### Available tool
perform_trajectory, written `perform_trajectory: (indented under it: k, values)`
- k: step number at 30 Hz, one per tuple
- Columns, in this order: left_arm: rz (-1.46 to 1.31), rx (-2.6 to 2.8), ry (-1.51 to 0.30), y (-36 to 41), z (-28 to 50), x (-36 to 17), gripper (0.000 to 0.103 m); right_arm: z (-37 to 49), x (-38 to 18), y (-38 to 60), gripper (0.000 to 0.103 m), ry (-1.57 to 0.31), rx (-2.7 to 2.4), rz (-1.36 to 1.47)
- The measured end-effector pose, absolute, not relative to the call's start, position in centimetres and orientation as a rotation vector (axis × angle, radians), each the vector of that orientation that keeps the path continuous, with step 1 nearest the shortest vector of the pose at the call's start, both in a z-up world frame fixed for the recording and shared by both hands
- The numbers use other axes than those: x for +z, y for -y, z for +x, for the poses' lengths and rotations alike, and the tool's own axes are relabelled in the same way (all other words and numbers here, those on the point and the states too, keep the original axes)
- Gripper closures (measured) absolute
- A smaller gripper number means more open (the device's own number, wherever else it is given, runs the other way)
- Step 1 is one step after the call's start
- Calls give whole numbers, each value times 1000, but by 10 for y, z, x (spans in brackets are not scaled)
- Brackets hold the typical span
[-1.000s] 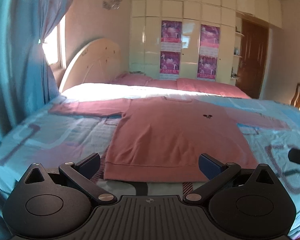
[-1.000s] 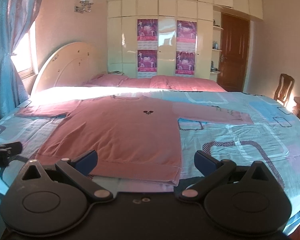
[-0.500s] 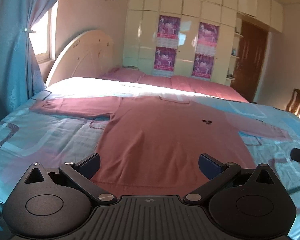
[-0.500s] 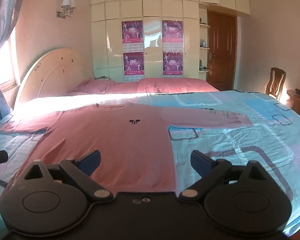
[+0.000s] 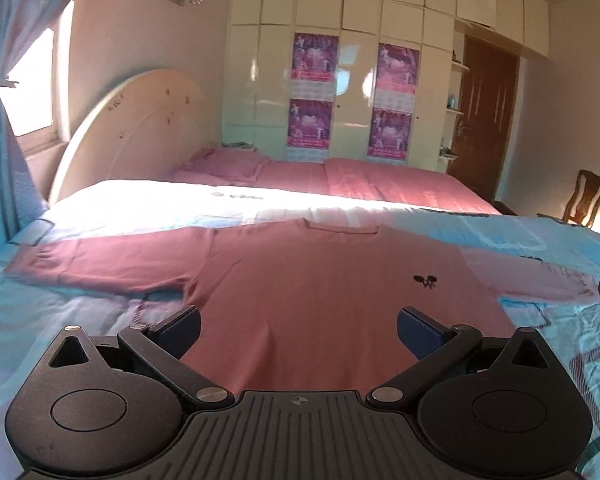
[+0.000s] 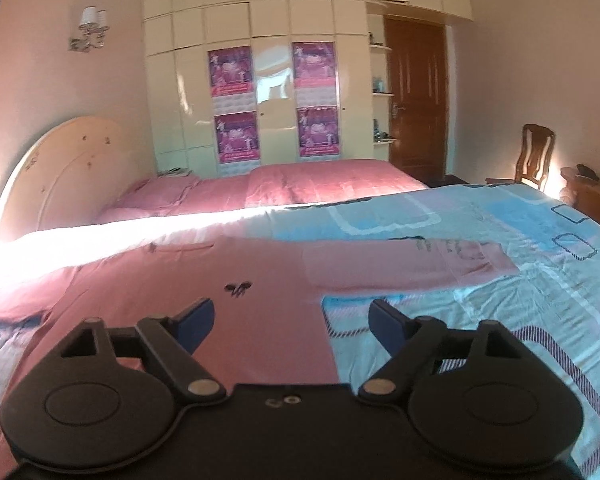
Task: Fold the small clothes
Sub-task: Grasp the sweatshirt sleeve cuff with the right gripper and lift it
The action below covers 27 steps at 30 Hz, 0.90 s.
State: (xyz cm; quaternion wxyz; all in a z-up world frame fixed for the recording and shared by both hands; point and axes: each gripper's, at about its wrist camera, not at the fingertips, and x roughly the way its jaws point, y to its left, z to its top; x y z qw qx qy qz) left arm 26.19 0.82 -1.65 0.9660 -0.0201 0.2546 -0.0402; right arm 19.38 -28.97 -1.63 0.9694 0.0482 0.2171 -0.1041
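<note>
Both grippers are held low over the bed, pointing forward and tilted a little downward toward the far wall. The left gripper (image 5: 299,322) has its jaws spread wide with nothing between the blue pads (image 5: 418,330) except the cloth lying below them. The right gripper (image 6: 291,322) is also open, though its jaws have just been closing in somewhat, and no thing is caught between them; its fingers (image 6: 196,318) hang over the fabric without a visible pinch. The pink long-sleeved shirt (image 5: 320,288) lies flat and face up on the blue patterned bedspread (image 6: 500,280), collar toward 12 o'clock and sleeves stretched out toward 9 and 3 o'clock. In the left view the shirt's body fills the gap between the fingers, with the armpit of one sleeve just beyond the pad at 9 o'clock and the small dark emblem (image 5: 425,280) up at 1 o'clock. In the right view the shirt's side edge runs down between the fingers, the other sleeve (image 6: 412,264) reaching off at 2 o'clock. The shirt's lower hem is hidden behind both gripper bodies, so whether the pads touch the cloth cannot be told. Fast blur softens the near fabric, and only a dark sliver of the other gripper shows at each frame's edge.
</note>
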Motion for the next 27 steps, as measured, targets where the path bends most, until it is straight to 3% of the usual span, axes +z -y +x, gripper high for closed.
perform_trajectory:
  k: [8, 13, 27]
  values:
    - [-78, -125, -537, -2, 317, -18, 0, 231, -8, 324, 41, -421, -308, 133]
    - [-79, -139, -570, 19, 346, -28, 0, 246, -11, 367, 57, -420, -387, 166]
    - [-39, -79, -690, 129, 405, -65, 0, 308, -77, 548, 59, -506, -544, 348]
